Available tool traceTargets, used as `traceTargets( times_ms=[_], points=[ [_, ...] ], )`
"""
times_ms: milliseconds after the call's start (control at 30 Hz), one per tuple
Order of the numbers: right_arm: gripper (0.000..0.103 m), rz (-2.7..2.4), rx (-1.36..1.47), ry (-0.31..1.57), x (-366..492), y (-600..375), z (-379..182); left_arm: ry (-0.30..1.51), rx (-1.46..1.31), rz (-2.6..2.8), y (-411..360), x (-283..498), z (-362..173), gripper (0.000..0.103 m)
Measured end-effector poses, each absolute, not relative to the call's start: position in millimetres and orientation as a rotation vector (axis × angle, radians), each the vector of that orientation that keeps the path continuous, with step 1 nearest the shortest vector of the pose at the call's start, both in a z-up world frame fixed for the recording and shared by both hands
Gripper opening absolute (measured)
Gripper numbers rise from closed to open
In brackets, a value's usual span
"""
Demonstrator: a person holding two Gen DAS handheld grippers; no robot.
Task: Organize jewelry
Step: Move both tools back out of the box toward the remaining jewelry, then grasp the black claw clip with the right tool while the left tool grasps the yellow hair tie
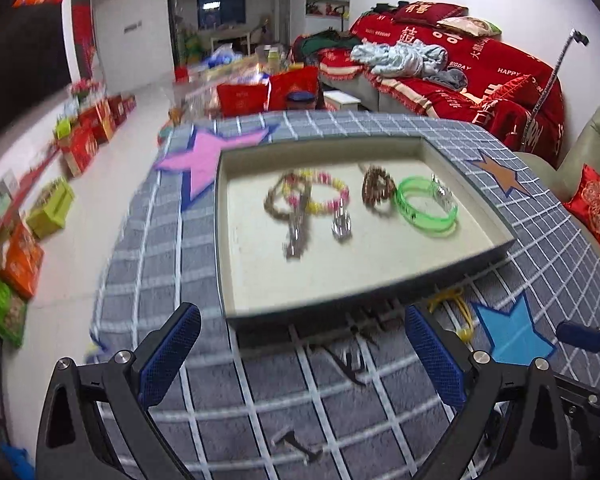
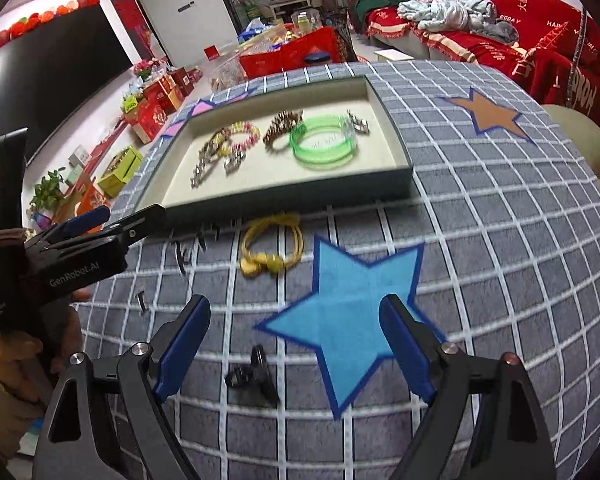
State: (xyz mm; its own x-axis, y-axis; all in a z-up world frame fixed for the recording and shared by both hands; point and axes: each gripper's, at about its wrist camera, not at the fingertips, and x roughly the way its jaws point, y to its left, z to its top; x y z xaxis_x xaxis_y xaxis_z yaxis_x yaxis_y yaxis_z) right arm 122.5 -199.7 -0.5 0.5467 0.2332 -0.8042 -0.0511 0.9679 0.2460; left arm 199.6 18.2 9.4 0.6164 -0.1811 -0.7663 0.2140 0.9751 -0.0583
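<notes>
two grippers hovered over the checked grey surface [image 2: 500, 216], both with fingers spread wide and holding nothing. the left gripper [image 1: 300, 356] pointed at the near wall of the shallow tray [image 1: 380, 300]; the right gripper [image 2: 296, 348] hung above the blue star patch [image 2: 348, 304]. inside the tray lay a pink-and-yellow beaded bracelet [image 1: 320, 194], a brown beaded bracelet [image 1: 378, 190], green bangles [image 1: 426, 210] and blurred silver pieces, close together toward the far side. a yellow hair tie [image 2: 270, 246] rested on the surface just in front of the tray, with small dark clips [image 2: 254, 378] scattered nearer the grippers.
</notes>
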Motion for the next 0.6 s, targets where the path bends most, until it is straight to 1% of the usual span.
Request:
traceTargets(
  times_ms=[100,300,600],
  points=[
    [0.088,0.16,0.178,1.0,113,-196,-7,0.928,0.018,-0.279,19,190,-2,0.103],
    [0.089,0.161,0.146,1.026,97,-187,-16,0.959,0.046,-0.302,9,176,-16,0.103],
    [0.088,0.192,0.118,1.032,87,-173,-24,1.014,0.038,-0.332,-8,183,-24,0.103]
  ],
)
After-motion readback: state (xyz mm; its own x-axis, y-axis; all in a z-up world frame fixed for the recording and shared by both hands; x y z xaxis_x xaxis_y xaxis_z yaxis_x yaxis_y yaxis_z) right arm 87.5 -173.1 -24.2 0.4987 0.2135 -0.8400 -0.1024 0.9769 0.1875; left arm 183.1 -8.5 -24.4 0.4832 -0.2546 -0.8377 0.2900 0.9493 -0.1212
